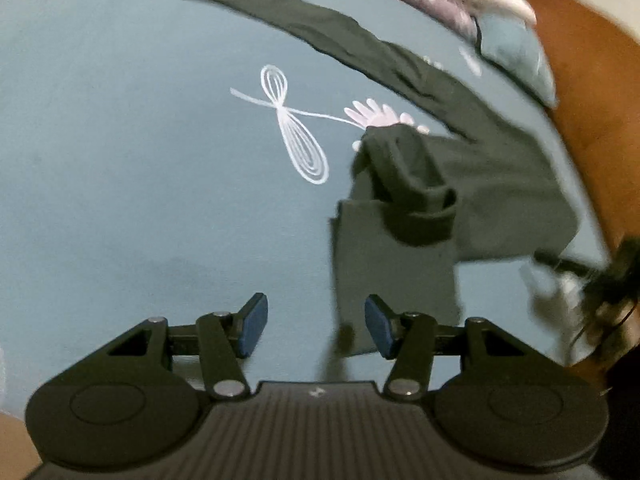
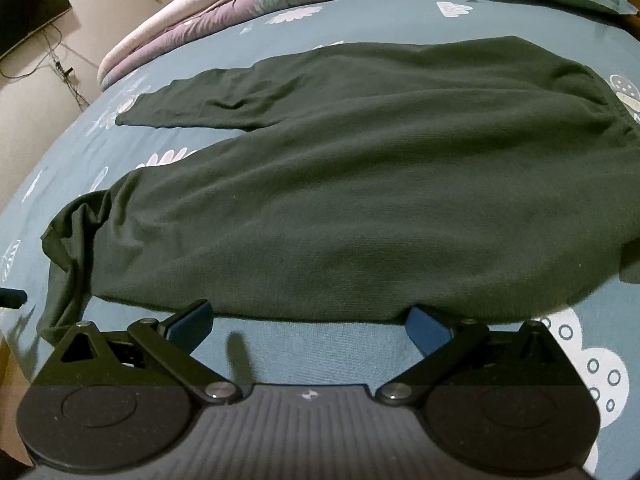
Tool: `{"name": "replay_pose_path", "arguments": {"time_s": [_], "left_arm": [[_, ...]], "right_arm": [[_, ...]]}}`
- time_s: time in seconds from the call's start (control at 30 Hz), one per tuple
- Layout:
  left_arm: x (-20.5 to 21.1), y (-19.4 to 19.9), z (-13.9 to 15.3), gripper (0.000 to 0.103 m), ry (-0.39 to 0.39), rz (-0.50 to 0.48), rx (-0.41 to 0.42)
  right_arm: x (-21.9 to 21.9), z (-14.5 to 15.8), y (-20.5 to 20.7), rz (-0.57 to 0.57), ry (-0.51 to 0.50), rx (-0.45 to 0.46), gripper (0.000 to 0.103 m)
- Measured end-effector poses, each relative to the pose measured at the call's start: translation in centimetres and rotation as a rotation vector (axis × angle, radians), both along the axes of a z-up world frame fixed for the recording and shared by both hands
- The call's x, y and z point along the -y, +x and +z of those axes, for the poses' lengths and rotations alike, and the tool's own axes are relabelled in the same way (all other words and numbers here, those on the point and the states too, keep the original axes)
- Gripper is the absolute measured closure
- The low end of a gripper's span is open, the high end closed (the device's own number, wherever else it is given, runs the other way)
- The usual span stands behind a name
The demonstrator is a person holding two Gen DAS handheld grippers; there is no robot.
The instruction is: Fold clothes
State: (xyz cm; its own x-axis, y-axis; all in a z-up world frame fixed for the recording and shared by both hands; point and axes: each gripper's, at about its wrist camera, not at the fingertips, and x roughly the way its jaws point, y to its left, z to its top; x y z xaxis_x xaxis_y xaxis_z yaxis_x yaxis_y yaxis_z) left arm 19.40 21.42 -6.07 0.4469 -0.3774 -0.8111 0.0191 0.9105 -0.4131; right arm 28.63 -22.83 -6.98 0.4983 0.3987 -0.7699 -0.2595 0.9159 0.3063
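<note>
Right hand-held gripper (image 2: 310, 330) jaws apart, empty, at near edge of dark green trousers (image 2: 340, 200) spread flat on the bed (image 2: 304, 348). Left hand-held gripper (image 1: 316, 326) also apart, over the sheet, beside a trouser leg.

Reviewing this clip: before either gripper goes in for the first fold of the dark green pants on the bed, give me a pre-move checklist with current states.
1. Left gripper open and empty: ok.
2. Right gripper open and empty, at the near edge of the pants: ok.
3. Pants spread flat on the bedsheet: not ok, the near leg's end is bunched.
4. Far leg lying straight: ok.
5. Waistband flat: cannot tell, partly at the frame edge.
</note>
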Motion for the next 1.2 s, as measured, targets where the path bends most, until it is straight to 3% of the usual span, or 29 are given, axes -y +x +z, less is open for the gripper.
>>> {"name": "replay_pose_path", "arguments": {"time_s": [0.33, 0.53, 0.67, 0.87, 1.0, 1.1, 1.2], "left_arm": [[1.8, 5.0, -2.2, 0.052, -0.099, -0.115, 0.095], [1.0, 4.9, -3.3, 0.052, -0.259, -0.116, 0.068], [-0.2, 2.6, -4.8, 0.052, -0.412, -0.052, 0.017], [-0.9, 2.4, -6.6, 0.052, -0.556, 0.024, 0.015], [-0.2, 4.1, -7.3, 0.068, -0.562, 0.005, -0.019], [-0.2, 4.2, -7.5, 0.068, -0.585, -0.008, -0.094], [0.0, 3.5, -7.7, 0.071, -0.570, -0.050, -0.116]], "right_arm": [[-0.2, -0.1, 0.0, -0.027, 0.003, 0.006, 0.000], [-0.5, -0.2, -0.1, -0.047, -0.016, 0.008, 0.000], [-0.7, -0.1, 0.0, -0.046, -0.031, 0.005, 0.000], [-0.9, -0.1, 0.3, -0.032, -0.048, -0.008, 0.000], [-0.8, -0.1, 0.3, -0.027, -0.048, -0.008, 0.000], [-0.8, -0.1, 0.1, -0.027, -0.045, -0.005, 0.000], [-0.6, -0.1, 0.0, -0.031, -0.036, 0.002, 0.000]]}}
